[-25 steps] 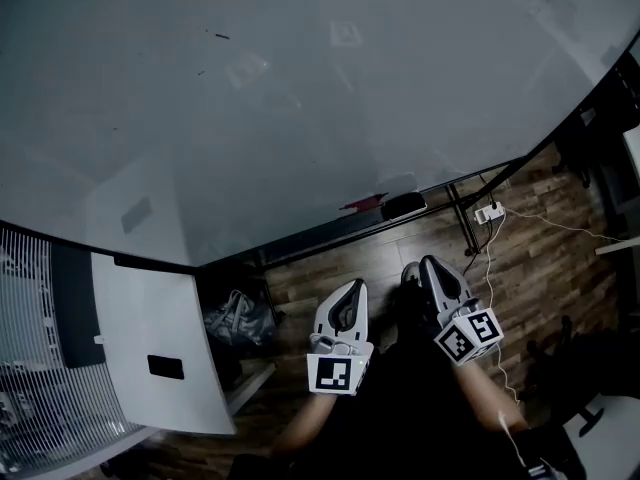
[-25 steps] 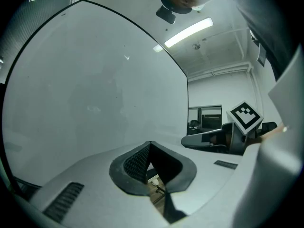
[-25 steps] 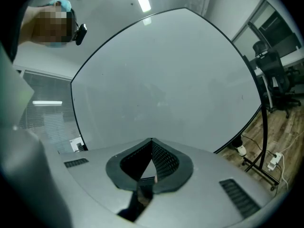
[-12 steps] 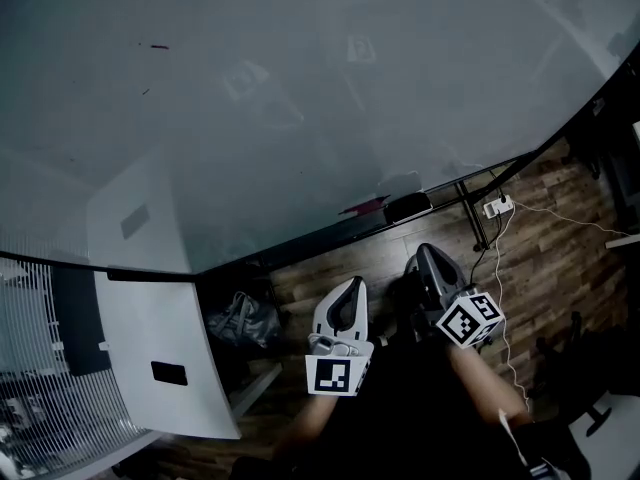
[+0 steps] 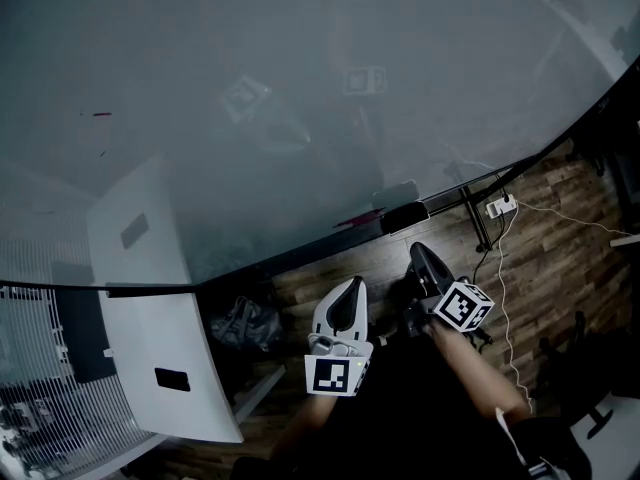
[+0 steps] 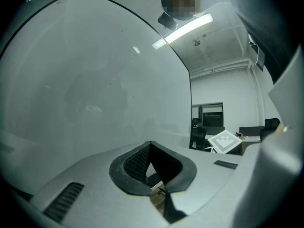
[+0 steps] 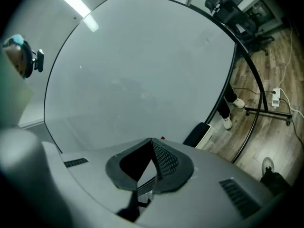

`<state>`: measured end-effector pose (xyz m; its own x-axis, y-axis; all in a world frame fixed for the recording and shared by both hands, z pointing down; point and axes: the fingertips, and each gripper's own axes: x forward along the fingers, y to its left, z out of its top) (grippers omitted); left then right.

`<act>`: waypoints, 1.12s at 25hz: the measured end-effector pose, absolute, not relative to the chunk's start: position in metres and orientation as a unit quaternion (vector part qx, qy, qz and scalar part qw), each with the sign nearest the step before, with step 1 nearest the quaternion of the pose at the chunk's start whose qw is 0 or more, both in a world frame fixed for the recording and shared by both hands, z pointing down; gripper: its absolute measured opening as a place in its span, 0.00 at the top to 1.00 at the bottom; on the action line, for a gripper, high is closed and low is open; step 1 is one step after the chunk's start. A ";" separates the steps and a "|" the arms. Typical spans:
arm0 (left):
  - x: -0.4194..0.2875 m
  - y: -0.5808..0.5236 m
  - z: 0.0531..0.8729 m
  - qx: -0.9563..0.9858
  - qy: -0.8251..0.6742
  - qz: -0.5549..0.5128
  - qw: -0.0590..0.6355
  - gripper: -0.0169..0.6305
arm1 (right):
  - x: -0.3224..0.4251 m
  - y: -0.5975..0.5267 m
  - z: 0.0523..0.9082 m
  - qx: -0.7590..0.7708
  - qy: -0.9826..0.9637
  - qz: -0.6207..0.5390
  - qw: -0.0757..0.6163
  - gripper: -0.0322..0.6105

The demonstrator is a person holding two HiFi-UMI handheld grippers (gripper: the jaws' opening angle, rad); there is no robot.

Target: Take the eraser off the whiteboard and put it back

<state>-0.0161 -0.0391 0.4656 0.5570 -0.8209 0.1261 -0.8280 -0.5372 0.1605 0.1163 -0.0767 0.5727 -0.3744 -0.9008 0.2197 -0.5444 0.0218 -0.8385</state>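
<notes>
A black eraser (image 5: 403,215) lies on the tray at the lower edge of the big whiteboard (image 5: 300,88), beside a red marker (image 5: 352,222). In the right gripper view the eraser (image 7: 198,134) shows just right of the jaws, low against the whiteboard (image 7: 142,70). My right gripper (image 5: 418,252) is shut and empty, a short way below the eraser and apart from it. My left gripper (image 5: 351,284) hangs to its left, jaws together with nothing between them. It faces the whiteboard (image 6: 95,80).
A wooden floor (image 5: 560,268) lies below the board, with a power strip (image 5: 497,207) and cable beside the stand's leg (image 5: 470,223). A dark bag (image 5: 243,321) and a white panel (image 5: 165,358) are at the lower left. A person's shoes (image 7: 232,112) show behind the board; office chairs (image 7: 237,4) stand beyond.
My right gripper has rolled, so its marker cube shows a different face, and it sits closer to the tray in the picture. The left gripper has hardly shifted. The board has slid across the view.
</notes>
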 end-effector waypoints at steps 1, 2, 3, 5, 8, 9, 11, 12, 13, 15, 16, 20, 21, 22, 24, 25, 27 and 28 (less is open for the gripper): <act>-0.016 -0.041 0.466 0.876 -0.470 0.018 0.101 0.97 | 0.117 -0.079 0.578 -0.524 0.682 -0.471 0.197 0.93; -0.015 -0.043 0.466 0.876 -0.471 0.019 0.100 0.97 | 0.119 -0.081 0.583 -0.523 0.675 -0.480 0.201 0.93; -0.015 -0.045 0.466 0.876 -0.472 0.019 0.100 0.97 | 0.121 -0.084 0.590 -0.524 0.667 -0.487 0.205 0.93; -0.012 -0.048 0.465 0.875 -0.473 0.019 0.099 0.97 | 0.126 -0.088 0.604 -0.530 0.653 -0.499 0.210 0.93; -0.009 -0.051 0.466 0.876 -0.471 0.023 0.097 0.97 | 0.133 -0.094 0.622 -0.535 0.638 -0.511 0.212 0.93; -0.008 -0.053 0.466 0.876 -0.471 0.025 0.099 0.97 | 0.134 -0.096 0.628 -0.535 0.633 -0.518 0.212 0.92; -0.008 -0.057 0.467 0.876 -0.471 0.027 0.100 0.97 | 0.133 -0.100 0.639 -0.532 0.622 -0.533 0.212 0.89; -0.008 -0.058 0.468 0.876 -0.470 0.028 0.100 0.97 | 0.132 -0.100 0.645 -0.531 0.619 -0.539 0.211 0.87; -0.008 -0.059 0.468 0.877 -0.470 0.028 0.100 0.97 | 0.131 -0.101 0.651 -0.529 0.616 -0.544 0.210 0.84; -0.005 -0.061 0.468 0.878 -0.468 0.028 0.098 0.97 | 0.130 -0.102 0.662 -0.526 0.607 -0.559 0.208 0.78; -0.004 -0.062 0.469 0.879 -0.467 0.029 0.097 0.97 | 0.129 -0.102 0.668 -0.523 0.599 -0.569 0.209 0.76; -0.003 -0.064 0.472 0.879 -0.465 0.034 0.100 0.97 | 0.124 -0.102 0.683 -0.514 0.576 -0.597 0.217 0.71; -0.003 -0.065 0.472 0.879 -0.464 0.035 0.101 0.97 | 0.123 -0.103 0.684 -0.513 0.574 -0.599 0.218 0.70; -0.004 -0.066 0.472 0.879 -0.464 0.036 0.101 0.97 | 0.121 -0.104 0.686 -0.512 0.572 -0.601 0.220 0.68; -0.005 -0.068 0.472 0.880 -0.463 0.038 0.102 0.97 | 0.118 -0.107 0.688 -0.510 0.568 -0.606 0.224 0.63; -0.005 -0.068 0.472 0.880 -0.463 0.039 0.101 0.97 | 0.117 -0.108 0.689 -0.508 0.566 -0.609 0.225 0.62; -0.005 -0.069 0.471 0.880 -0.463 0.043 0.102 0.97 | 0.118 -0.111 0.691 -0.507 0.561 -0.614 0.227 0.60; -0.004 -0.070 0.471 0.879 -0.463 0.044 0.102 0.97 | 0.119 -0.113 0.692 -0.507 0.558 -0.616 0.230 0.60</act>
